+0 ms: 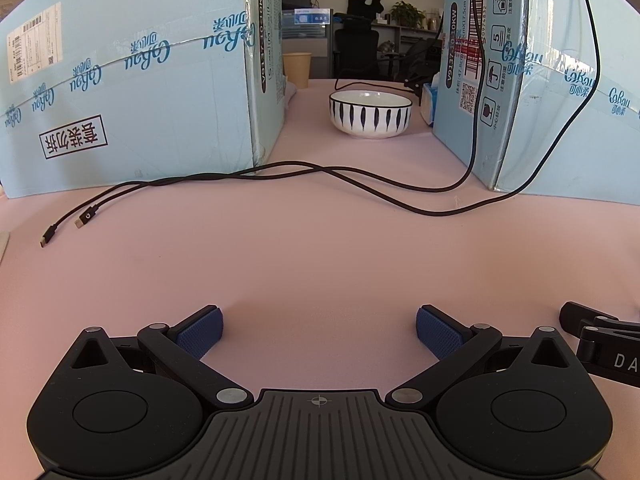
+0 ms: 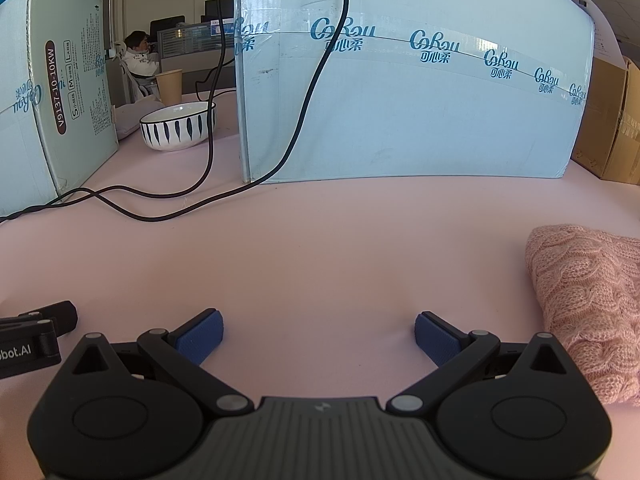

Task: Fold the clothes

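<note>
A pink cable-knit garment (image 2: pixel 588 304) lies bunched on the pink table surface (image 2: pixel 320 248), at the right edge of the right wrist view. My right gripper (image 2: pixel 319 334) stands open just left of it, low over the table, with nothing between its blue pads (image 2: pixel 200 336). My left gripper (image 1: pixel 319 330) is also open over bare pink surface (image 1: pixel 320 248), holding nothing. The garment does not show in the left wrist view. Each gripper's black body shows at the other view's edge: the right one (image 1: pixel 600 340) and the left one (image 2: pixel 32 336).
Two pale blue cartons (image 1: pixel 132 80) (image 1: pixel 520 80) stand at the back with a gap between them. A striped white bowl (image 1: pixel 370 114) and a paper cup (image 1: pixel 297 69) sit in that gap. Black cables (image 1: pixel 280 176) trail across the table. A brown carton (image 2: pixel 612 128) stands far right.
</note>
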Demonstrator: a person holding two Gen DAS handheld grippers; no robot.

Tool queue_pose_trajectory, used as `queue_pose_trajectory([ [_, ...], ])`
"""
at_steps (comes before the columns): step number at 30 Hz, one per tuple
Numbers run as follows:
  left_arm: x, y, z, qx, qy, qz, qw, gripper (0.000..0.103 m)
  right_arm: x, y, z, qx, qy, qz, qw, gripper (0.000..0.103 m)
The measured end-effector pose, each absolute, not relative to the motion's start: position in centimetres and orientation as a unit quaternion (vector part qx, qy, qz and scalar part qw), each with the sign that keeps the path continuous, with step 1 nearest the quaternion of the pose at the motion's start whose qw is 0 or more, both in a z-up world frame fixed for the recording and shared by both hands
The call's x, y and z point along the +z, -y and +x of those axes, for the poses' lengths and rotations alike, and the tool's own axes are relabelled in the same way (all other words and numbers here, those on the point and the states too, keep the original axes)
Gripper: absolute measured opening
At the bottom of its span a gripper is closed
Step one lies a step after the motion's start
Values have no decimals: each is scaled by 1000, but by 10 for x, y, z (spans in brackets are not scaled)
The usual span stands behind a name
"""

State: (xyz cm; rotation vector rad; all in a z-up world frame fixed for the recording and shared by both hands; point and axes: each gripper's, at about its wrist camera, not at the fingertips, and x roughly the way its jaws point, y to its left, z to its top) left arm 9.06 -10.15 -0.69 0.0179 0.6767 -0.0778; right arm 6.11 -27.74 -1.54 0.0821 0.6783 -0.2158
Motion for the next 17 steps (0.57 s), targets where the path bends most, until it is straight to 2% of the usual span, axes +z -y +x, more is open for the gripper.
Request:
queue_pose_trajectory([
  [17,-7,104,90,-36,-331,15,943,103,-16,276,61,-108,-331,32,937,103],
])
